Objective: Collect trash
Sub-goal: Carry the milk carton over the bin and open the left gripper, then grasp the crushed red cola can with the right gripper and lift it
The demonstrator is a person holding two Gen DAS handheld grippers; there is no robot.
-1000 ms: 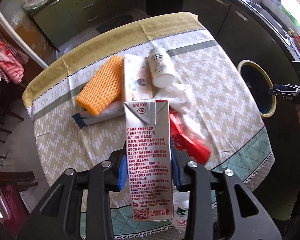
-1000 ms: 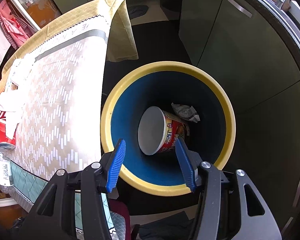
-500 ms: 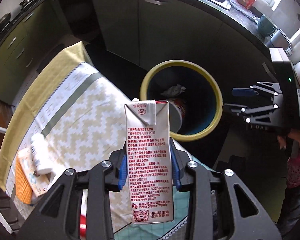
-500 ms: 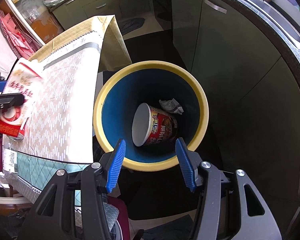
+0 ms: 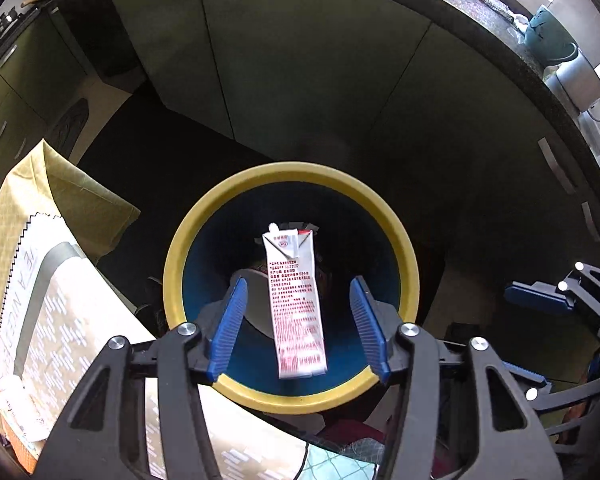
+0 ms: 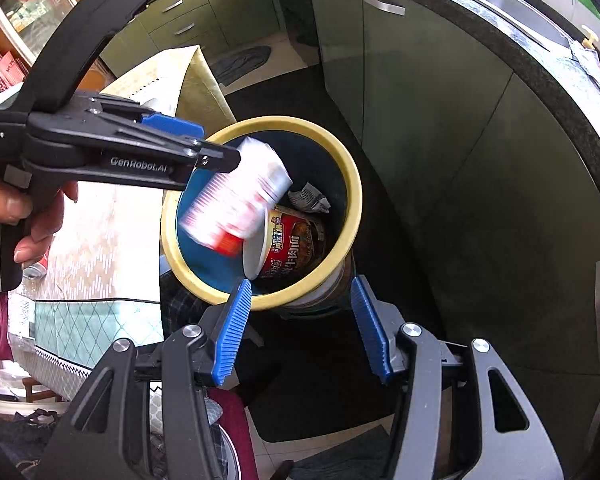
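A white milk carton [image 5: 296,300] with red print drops upright into the blue bin with a yellow rim [image 5: 408,264], free of both blue pads. My left gripper [image 5: 298,284] hangs over the bin mouth, its jaws opening and wide of the carton. In the right wrist view the carton [image 6: 236,200] is a blur just below the left gripper's fingertips [image 6: 220,156]. A red noodle cup [image 6: 292,248] and crumpled paper [image 6: 310,198] lie inside the bin [image 6: 354,200]. My right gripper [image 6: 300,292] stands open and empty on the bin's near side.
The table with its patterned cloth [image 5: 60,320] stands left of the bin, a white bottle [image 5: 16,404] lying at its near edge. Green cabinets [image 5: 300,60] curve behind the bin. A person's hand [image 6: 28,216] holds the left gripper's handle.
My left gripper swung from over the table to above the bin and let go of the carton, which now falls. The right gripper drew back a little from the bin.
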